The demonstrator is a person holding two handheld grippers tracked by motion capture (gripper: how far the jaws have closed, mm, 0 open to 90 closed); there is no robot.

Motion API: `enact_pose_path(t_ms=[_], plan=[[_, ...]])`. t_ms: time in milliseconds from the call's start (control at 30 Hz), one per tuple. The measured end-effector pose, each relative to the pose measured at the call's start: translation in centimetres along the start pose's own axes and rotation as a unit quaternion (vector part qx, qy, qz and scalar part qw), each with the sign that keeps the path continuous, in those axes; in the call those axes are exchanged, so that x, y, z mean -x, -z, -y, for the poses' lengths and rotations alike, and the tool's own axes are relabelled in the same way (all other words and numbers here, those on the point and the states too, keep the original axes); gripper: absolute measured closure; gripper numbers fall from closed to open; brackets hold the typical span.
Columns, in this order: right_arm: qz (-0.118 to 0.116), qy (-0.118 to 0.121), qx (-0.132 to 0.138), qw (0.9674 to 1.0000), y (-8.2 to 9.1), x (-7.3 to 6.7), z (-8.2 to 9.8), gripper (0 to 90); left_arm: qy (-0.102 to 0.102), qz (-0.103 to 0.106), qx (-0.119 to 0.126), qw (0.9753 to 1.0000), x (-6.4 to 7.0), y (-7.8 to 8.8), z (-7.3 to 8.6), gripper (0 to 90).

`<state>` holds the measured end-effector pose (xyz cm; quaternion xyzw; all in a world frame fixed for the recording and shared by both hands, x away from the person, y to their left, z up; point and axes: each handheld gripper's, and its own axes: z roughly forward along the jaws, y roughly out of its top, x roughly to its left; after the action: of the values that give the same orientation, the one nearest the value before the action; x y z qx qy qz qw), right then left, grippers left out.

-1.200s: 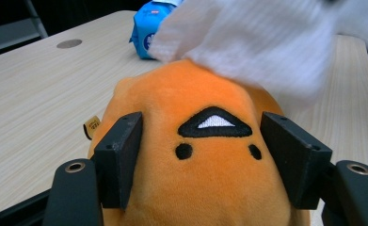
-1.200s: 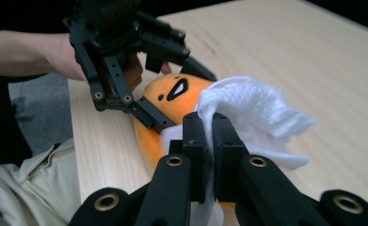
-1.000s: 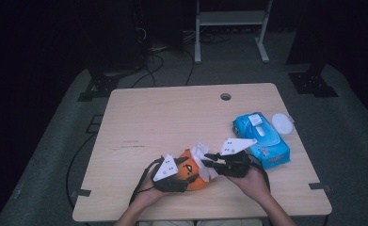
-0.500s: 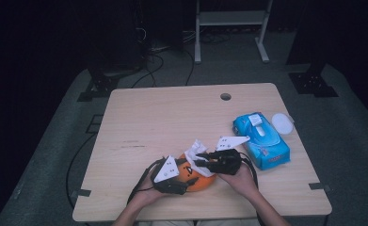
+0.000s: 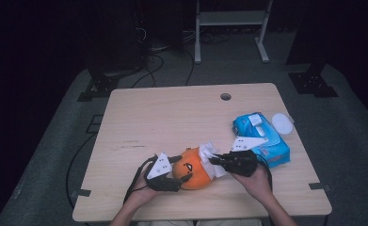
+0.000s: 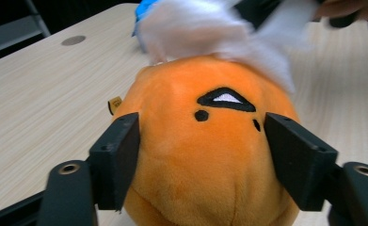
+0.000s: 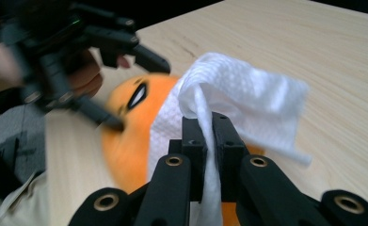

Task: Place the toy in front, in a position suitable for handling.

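Note:
An orange plush toy point(image 5: 194, 173) with a stitched black eye lies near the table's front edge. My left gripper point(image 5: 184, 169) grips it from the left: the jaws have just been closing and both pads point(image 6: 118, 160) press into its sides point(image 6: 210, 155). My right gripper point(image 5: 213, 160) is shut on a white wipe point(image 5: 209, 153), pinched between its fingertips point(image 7: 209, 127). The wipe point(image 7: 247, 94) drapes over the top right of the plush point(image 7: 130, 136) and blurs across its top in the left gripper view point(image 6: 205, 28).
A blue pack of wet wipes point(image 5: 261, 136) lies on the table to the right of the right hand, with a white round lid point(image 5: 283, 123) beside it. A cable hole point(image 5: 225, 96) sits near the far edge of the wooden table point(image 5: 172, 117).
The right gripper slid left over the plush with the wipe, then came back a little to the right. The left gripper and the plush stayed put.

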<state>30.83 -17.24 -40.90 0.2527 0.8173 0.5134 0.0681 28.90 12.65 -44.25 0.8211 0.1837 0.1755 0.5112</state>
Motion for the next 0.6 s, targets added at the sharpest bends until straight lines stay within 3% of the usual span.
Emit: enact_pose_path(t_ms=[67, 100, 167, 200, 267, 300, 400, 467, 500, 600], plan=[[-0.005, 0.014, -0.016, 0.9998, 0.7, -0.4, 0.0, 84.8, 0.011, -0.007, 0.008, 0.9999, -0.4, 0.2, 0.1, 35.1], [-0.008, 0.035, -0.038, 0.9986, 0.8, -1.0, 0.0, 84.8, 0.02, -0.009, 0.012, 0.9997, -0.7, 0.3, 0.2, 35.8], [-0.012, 0.036, -0.043, 0.9983, 0.6, -1.2, 0.0, 84.7, 0.02, -0.007, 0.012, 0.9997, -0.7, 0.3, 0.2, 35.9], [-0.007, 0.053, -0.048, 0.9974, 0.1, -1.6, -0.1, 82.6, 0.02, -0.005, 0.014, 0.9997, -0.7, 0.2, 0.3, 36.3], [-0.001, 0.059, -0.048, 0.9971, -0.1, -1.7, -0.2, 77.5, 0.013, 0.001, 0.015, 0.9998, -0.5, 0.1, 0.2, 36.6], [0.014, 0.07, -0.037, 0.9968, -0.5, -1.9, -0.3, 68.0, 0.011, 0.004, 0.017, 0.9998, -0.4, 0.0, 0.2, 36.9], [0.035, 0.08, -0.024, 0.9959, -1.1, -2.0, -0.6, 59.3, -0.006, 0.014, 0.019, 0.9997, 0.1, -0.3, 0.1, 37.7], [0.034, 0.083, -0.019, 0.9958, -1.4, -1.9, -0.7, 57.5, -0.012, 0.016, 0.019, 0.9996, 0.2, -0.4, 0.0, 38.0], [0.044, 0.09, -0.016, 0.9949, -2.2, -1.7, -0.9, 51.8, -0.028, 0.019, 0.017, 0.9993, 0.5, -0.4, -0.1, 38.4], [0.032, 0.072, -0.006, 0.9968, -3.4, -1.2, -0.8, 48.5, -0.04, 0.022, 0.015, 0.9988, 0.7, -0.5, -0.1, 39.2]])
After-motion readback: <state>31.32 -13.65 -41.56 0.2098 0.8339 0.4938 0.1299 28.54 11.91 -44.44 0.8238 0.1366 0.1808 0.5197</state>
